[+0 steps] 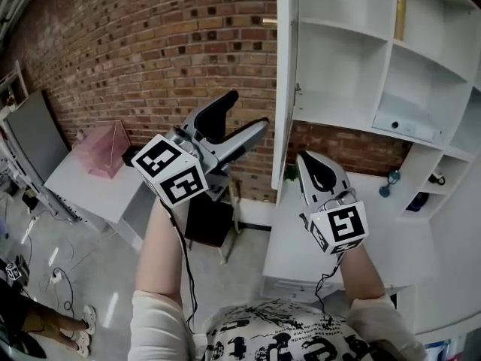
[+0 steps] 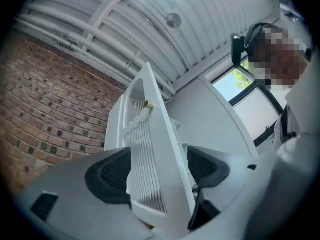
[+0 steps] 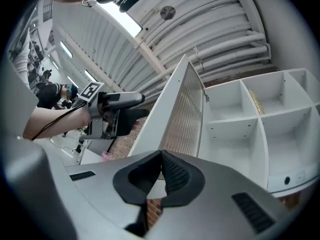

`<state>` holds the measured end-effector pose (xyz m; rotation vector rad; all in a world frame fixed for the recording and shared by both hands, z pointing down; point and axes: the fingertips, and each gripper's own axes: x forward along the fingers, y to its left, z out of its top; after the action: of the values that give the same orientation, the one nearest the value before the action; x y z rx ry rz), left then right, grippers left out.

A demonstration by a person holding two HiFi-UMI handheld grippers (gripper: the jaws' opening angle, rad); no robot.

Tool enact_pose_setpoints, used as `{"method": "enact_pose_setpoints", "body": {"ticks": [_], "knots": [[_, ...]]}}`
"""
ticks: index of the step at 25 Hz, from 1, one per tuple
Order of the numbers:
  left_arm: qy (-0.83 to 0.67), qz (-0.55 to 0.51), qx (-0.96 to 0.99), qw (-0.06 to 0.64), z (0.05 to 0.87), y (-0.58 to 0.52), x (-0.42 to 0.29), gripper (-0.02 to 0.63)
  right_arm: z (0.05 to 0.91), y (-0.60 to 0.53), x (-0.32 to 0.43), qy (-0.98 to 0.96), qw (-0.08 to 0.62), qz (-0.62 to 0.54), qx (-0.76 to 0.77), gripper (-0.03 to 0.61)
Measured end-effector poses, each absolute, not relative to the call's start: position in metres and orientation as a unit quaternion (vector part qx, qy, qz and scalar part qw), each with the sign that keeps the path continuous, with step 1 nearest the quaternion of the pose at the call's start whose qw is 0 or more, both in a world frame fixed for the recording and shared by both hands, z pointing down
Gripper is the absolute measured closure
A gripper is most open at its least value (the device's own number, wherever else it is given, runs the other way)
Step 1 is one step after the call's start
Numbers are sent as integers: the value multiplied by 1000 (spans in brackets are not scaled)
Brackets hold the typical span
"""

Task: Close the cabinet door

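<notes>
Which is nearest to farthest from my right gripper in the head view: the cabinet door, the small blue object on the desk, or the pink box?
From the right gripper:
1. Cabinet door, just to its left, with the lower edge beside the gripper tip.
2. Small blue object, to the right, on the desk.
3. Pink box, far left, on the white table.

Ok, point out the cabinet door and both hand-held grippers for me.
cabinet door [image 1: 284,89], head view, on its white edge.
left hand-held gripper [image 1: 248,110], head view, midway between its parted fingertips.
right hand-held gripper [image 1: 304,160], head view, at its closed fingertips.
</notes>
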<state>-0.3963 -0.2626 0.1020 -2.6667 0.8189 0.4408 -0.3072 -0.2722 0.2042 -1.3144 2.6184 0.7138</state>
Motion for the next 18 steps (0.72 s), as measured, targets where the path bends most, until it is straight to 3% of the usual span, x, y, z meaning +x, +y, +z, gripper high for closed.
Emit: {"method": "enact_pose_setpoints", "body": {"ticks": [15,18], "knots": [[114,313,-942,37,-17,-310,-406,255,178,-291,-312,830,51,241,-500,564],[86,335,-938,4,-24,-314,-407,339,183,-291,-310,825,59,240,-508,565]]}}
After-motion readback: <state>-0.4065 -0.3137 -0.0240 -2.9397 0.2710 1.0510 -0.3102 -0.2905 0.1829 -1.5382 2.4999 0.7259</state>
